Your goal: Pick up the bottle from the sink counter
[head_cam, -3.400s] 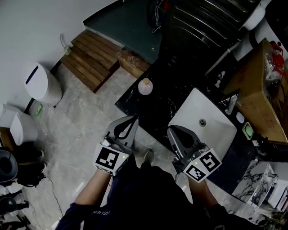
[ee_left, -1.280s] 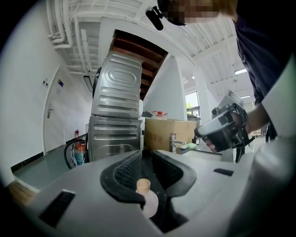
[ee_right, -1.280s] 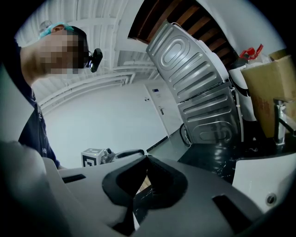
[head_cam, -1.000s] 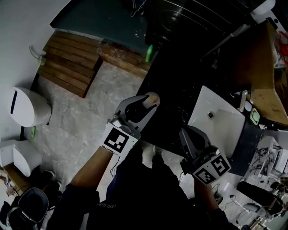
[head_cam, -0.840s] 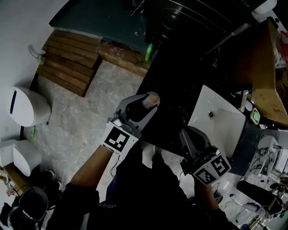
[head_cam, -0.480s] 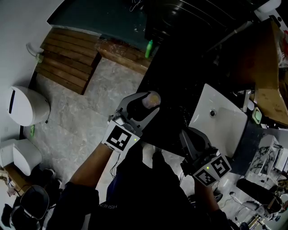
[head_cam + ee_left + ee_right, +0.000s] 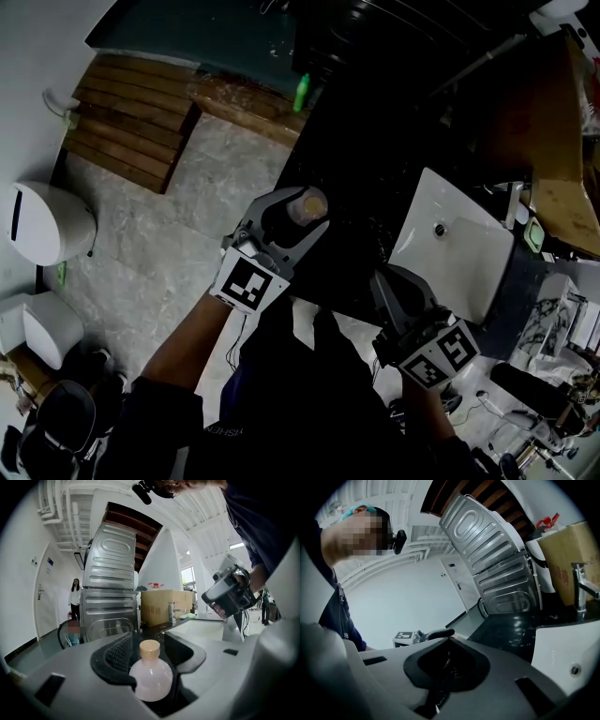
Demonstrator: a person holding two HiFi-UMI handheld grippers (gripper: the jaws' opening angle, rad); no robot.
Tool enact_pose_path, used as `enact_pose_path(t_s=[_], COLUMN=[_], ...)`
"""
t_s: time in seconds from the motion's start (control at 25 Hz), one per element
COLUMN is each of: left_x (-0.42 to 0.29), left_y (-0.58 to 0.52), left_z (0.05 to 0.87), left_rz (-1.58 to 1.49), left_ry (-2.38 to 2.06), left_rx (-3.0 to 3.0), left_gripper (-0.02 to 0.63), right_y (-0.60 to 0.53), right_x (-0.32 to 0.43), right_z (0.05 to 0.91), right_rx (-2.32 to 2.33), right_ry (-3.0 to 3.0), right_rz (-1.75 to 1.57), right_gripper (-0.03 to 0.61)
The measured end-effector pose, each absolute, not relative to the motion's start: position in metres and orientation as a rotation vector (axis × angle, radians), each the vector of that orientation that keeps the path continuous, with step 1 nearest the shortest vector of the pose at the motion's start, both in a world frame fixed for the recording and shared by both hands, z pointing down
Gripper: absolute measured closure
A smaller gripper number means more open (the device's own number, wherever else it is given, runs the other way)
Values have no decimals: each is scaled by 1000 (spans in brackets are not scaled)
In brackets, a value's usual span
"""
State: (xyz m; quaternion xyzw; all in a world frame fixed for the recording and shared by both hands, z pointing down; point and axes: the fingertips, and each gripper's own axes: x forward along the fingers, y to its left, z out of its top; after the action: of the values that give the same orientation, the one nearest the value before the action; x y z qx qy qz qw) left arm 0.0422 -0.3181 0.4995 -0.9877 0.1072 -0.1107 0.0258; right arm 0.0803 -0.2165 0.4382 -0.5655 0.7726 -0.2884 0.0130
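Glossy black counter (image 7: pixel 506 631): left claw (image 7: pixel 149 640), just opening, stands released around the rounded pink bottle (image 7: pixel 151 678); right claw (image 7: pixel 449 640) clenched.

By the bench's (image 7: pixel 366 169) near left corner, the bottle's (image 7: pixel 151 679) base is out of sight, so whether it stands there can't be told. Print on the cardboard box (image 7: pixel 164 605) is too small to read.

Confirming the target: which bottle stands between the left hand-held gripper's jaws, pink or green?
The pale pink bottle with the tan cap; the left hand-held gripper has just been opening its jaws around it. The green bottle stands far off.
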Motion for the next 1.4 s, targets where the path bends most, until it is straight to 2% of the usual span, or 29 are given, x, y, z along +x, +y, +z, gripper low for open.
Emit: enact_pose_path(t_s=[0.72,0.92,1.4], left_x=[58,57,57], left_y=[-323,-323,-322], left_z=[527,531,532], left_rz=[-346,-323,-345], left_ry=[333,364,333], left_rx=[-3080,-3090,-3077], left_gripper=[411,462,474], right_y=[-211,-209,-207], right_x=[91,93,93], right_z=[454,457,459], right_rx=[-1789,-1793,-1788], right_ry=[2385,2385,2389], right_rz=[-954,-965,-966], right_gripper=[555,555,555])
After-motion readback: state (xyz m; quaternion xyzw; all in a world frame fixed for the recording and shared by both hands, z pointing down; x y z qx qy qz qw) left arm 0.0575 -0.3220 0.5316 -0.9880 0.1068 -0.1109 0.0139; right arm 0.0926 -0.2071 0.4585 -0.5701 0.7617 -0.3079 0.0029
